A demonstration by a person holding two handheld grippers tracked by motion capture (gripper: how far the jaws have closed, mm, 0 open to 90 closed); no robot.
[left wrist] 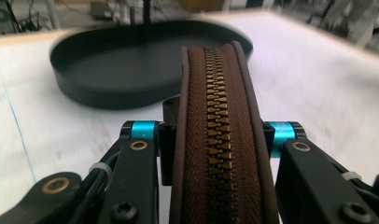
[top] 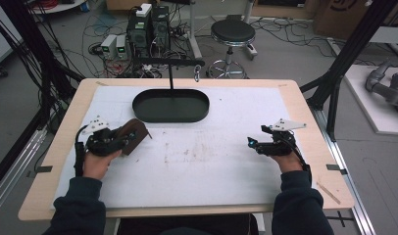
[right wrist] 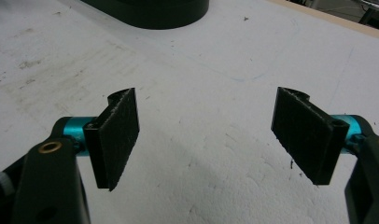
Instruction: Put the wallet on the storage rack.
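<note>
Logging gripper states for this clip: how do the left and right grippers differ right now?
The left gripper is shut on a brown zippered pouch; the right gripper is open, with nothing between its jaws. The left one sits nearer the black oval tray; the right one is farther from it. Both are hand-held above the white mat.

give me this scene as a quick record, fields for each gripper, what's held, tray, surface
left gripper: shut on the brown zippered pouch, zipper edge facing its camera
right gripper: open, jaws wide apart, nothing between them
black oval tray: far centre of the table, nothing in it
surface: white mat on a wooden table, scuffed near the middle
pouch position: left of centre, nearer the person than the tray
</note>
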